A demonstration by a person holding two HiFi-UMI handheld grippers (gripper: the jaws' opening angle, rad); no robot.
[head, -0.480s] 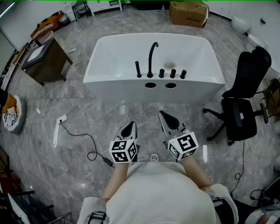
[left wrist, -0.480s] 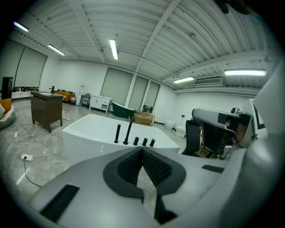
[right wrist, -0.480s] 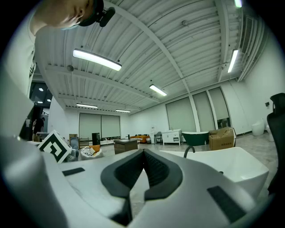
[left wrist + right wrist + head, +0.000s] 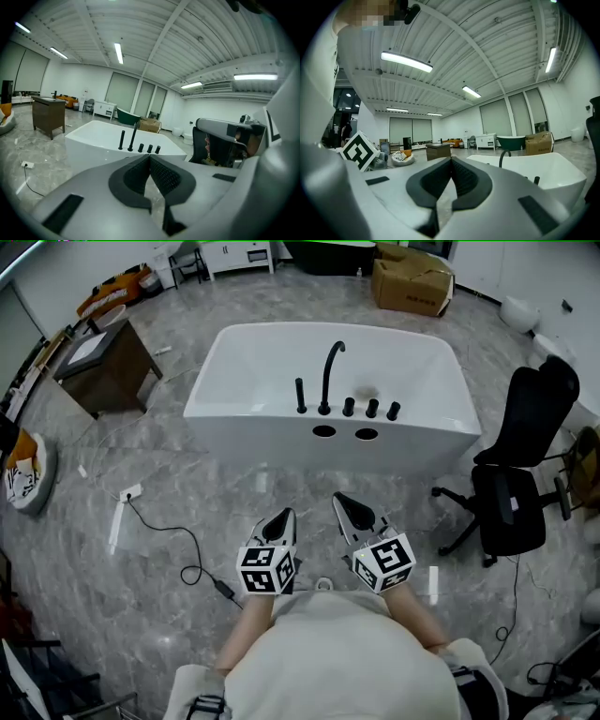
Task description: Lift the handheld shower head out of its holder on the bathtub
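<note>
Two empty grippers, left gripper and right gripper, jaws together, sit well short of the bathtub, apparently pre-reach, with the shower head upright in its holder beside the spout.

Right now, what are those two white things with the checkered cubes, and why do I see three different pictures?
The head view comes from a camera on a person's head, looking down. The person holds two white pinching tools: the left gripper and the right gripper. The patterned cubes are part of them. The two gripper views come from small cameras riding on each tool, looking along its jaws. Both pairs of jaws are closed and hold nothing. Ahead on the floor stands a white bathtub. On its near rim stand a curved black tap, small knobs, and a thin black stick, the shower head, standing upright. Nothing touches it.
</note>
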